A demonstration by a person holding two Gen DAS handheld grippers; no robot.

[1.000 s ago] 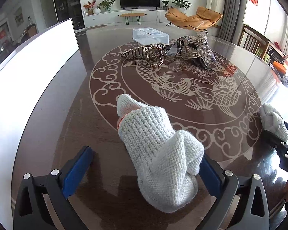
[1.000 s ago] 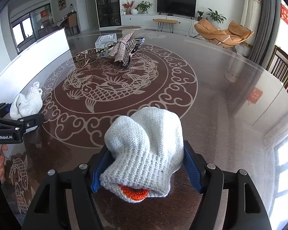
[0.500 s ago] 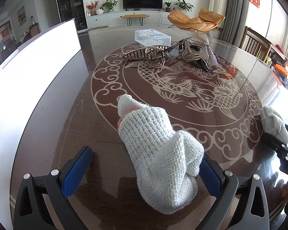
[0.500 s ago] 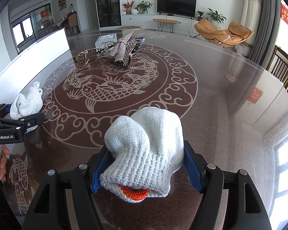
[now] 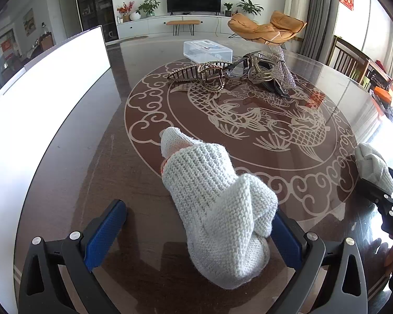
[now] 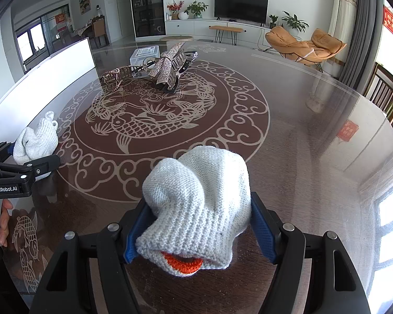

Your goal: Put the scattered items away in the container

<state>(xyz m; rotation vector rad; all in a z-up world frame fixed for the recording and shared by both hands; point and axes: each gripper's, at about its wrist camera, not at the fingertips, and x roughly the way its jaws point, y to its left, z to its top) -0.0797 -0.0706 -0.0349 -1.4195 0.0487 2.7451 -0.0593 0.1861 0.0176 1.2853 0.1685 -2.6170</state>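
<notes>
A white knitted glove (image 5: 217,204) lies on the dark round table between the wide-apart jaws of my left gripper (image 5: 196,233), resting against the right finger only. My right gripper (image 6: 199,227) is shut on a second white knitted glove (image 6: 199,204) with an orange cuff. Far across the table lie several hair clips: a bronze claw clip (image 5: 204,74), a rhinestone bow clip (image 5: 280,74) and others, beside a clear plastic container (image 5: 208,51). They also show in the right wrist view, the bow clip (image 6: 167,65) in front of the container (image 6: 145,53).
A white board (image 5: 39,99) stands along the table's left edge. The right gripper's glove (image 5: 372,167) sits at the right in the left wrist view; the left gripper's glove (image 6: 36,140) at the left in the right wrist view. Chairs stand beyond the far right rim.
The left wrist view has shifted slightly, with the table items appearing a little nearer. Both gloves and jaws keep their positions.
</notes>
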